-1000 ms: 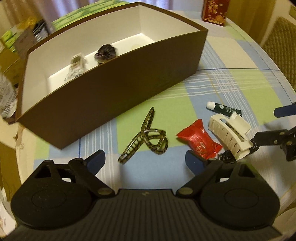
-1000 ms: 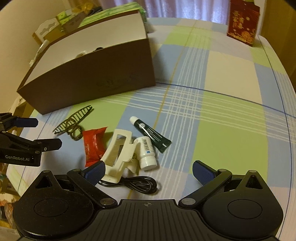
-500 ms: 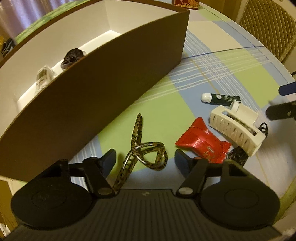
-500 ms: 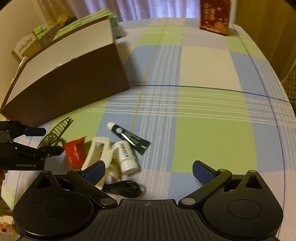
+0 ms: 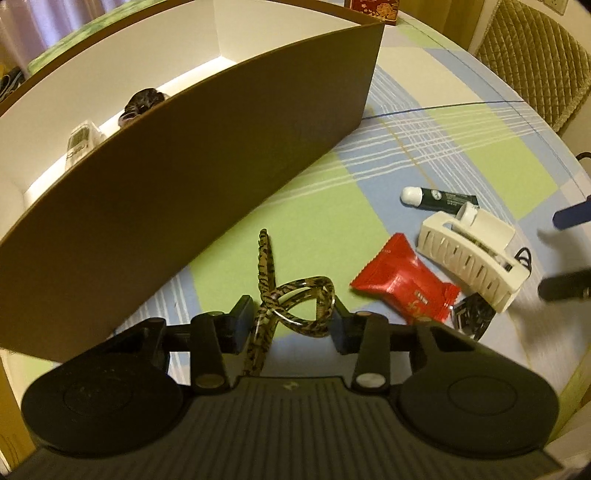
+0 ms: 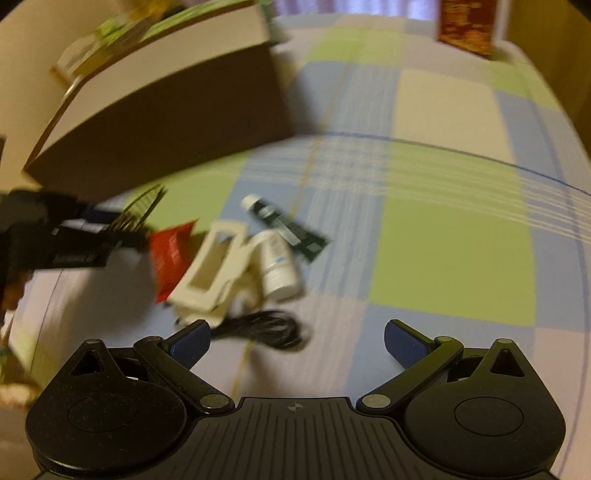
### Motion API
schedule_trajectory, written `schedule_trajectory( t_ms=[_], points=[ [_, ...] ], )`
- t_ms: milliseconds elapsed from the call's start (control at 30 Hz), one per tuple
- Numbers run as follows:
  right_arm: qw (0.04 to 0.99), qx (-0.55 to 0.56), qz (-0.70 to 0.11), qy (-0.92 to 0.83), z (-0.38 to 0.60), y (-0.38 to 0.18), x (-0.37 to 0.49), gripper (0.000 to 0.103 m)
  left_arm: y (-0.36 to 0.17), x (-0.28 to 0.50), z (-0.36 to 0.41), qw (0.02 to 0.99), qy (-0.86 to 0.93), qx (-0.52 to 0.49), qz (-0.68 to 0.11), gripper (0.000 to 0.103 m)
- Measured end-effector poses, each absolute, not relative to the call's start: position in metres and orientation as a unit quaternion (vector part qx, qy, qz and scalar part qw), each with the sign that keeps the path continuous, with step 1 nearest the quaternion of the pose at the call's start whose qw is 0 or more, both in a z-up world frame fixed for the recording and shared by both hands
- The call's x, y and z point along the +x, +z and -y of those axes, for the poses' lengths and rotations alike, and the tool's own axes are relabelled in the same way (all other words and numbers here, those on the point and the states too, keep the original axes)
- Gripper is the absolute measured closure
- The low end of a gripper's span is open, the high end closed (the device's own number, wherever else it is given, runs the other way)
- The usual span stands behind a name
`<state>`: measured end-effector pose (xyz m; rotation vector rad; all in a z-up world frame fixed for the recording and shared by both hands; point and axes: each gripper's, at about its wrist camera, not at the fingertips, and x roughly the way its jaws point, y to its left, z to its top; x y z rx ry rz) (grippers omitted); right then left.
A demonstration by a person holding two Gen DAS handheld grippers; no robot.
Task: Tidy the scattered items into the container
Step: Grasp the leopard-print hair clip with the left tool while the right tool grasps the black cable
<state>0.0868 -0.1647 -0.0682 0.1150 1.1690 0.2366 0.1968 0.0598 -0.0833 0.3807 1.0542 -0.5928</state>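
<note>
Left tongs (image 5: 290,317) gripping the hair claw (image 5: 291,306), box (image 5: 192,177) next.
Box sits just behind on the plaid tabletop (image 5: 443,147); my pads pinch the claw's loop, so I judge the next move is lift and clear the wall. Right tongs (image 6: 297,341) spread wide, holding nothing, above the cable (image 6: 262,328). White clip (image 5: 469,254), red packet (image 5: 402,280), tube (image 5: 439,197) not yet tidied. Chair (image 5: 532,55) beyond.

A round table fills the scene, draped in a plaid cloth (image 6: 443,229) of green, blue and cream squares crossed by thin white and navy lines. Pale curtains (image 6: 354,6) hang at the far side (warm, dim indoor light throughout). 1 chair with a quilted olive back (image 5: 532,55) stands by the table's far right edge. A beige wall (image 6: 33,48) rises on the left.
</note>
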Motion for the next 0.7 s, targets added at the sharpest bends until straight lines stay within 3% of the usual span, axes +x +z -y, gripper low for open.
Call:
schedule_trajectory(
  t_ms=[367,433,500,567,600,633,700],
  points=[
    [0.828,-0.040,-0.522,0.200,0.150,-0.086,0.079,0.000,-0.082,0.177,-0.072,0.814,-0.248,0.160,-0.500,0.065],
    [0.827,-0.053,-0.514,0.223,0.148,-0.090,0.078,0.033,-0.082,0.174,-0.074,0.816,-0.240,0.156,-0.503,0.065],
    [0.825,-0.059,-0.511,0.235,0.147,-0.093,0.077,0.033,-0.081,0.170,-0.076,0.817,-0.231,0.153,-0.505,0.065],
    [0.823,-0.064,-0.507,0.248,0.145,-0.093,0.076,0.048,-0.081,0.166,-0.079,0.819,-0.222,0.151,-0.508,0.065],
    [0.820,-0.066,-0.507,0.257,0.146,-0.093,0.075,0.064,-0.080,0.163,-0.081,0.819,-0.217,0.149,-0.509,0.065],
    [0.814,-0.063,-0.511,0.268,0.147,-0.092,0.075,0.072,-0.080,0.161,-0.084,0.820,-0.212,0.147,-0.510,0.065],
    [0.803,-0.062,-0.518,0.288,0.149,-0.093,0.073,0.075,-0.079,0.156,-0.087,0.822,-0.202,0.143,-0.512,0.065]
  ],
)
